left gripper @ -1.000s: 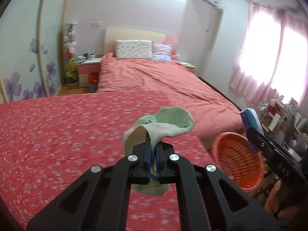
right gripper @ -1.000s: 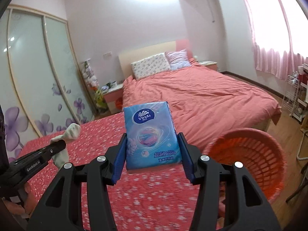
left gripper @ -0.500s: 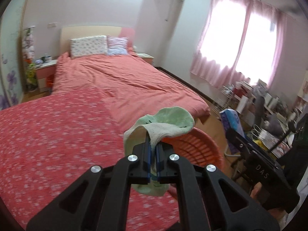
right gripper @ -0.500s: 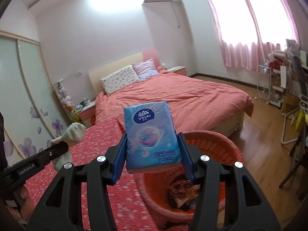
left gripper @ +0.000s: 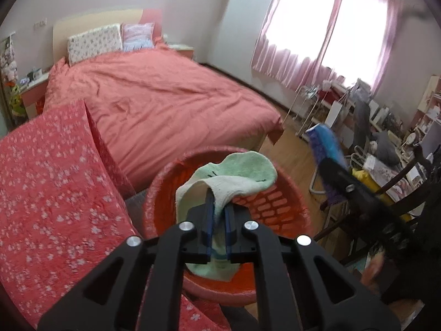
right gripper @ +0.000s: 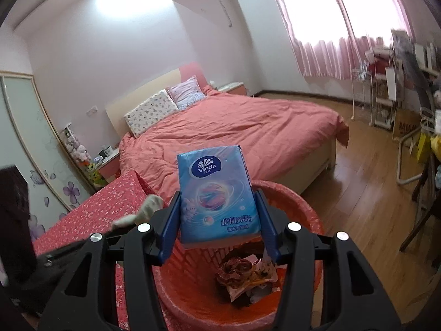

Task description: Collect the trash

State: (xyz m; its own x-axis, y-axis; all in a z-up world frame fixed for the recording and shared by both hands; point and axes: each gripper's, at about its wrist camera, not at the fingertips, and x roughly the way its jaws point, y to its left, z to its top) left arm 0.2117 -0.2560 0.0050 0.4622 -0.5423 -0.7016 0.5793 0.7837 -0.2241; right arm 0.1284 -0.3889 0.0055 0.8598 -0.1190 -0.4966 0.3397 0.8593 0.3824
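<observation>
In the left wrist view, the scene has swung from the flowered red cover toward the orange basket (left gripper: 278, 201), which a second ago sat far off to the right and now lies directly under the left hand-held gripper (left gripper: 217, 215). Its jaws are just beginning to part, though the green sock (left gripper: 242, 173) still sits between the blue pads and hangs over the basket's mouth. That suggests the carry is over and the drop is beginning. The flowered cover (left gripper: 55, 193) ends at an edge just left of the basket; to the right, the other gripper with its blue pack shows blurred, near but apart from the sock.

In the right wrist view, the basket (right gripper: 311, 220) has likewise come from the right side to beneath the right hand-held gripper (right gripper: 220, 220), whose jaws are starting to ease while the blue tissue pack (right gripper: 217, 193) stands upright between the pads. Crumpled trash (right gripper: 245, 273) lies at the basket's bottom, with plenty of room above it. The bed (right gripper: 248, 129) lies beyond the basket's far rim, and open wooden floor (right gripper: 366, 201) spreads to the right. Both items look placed to fall inside.
</observation>
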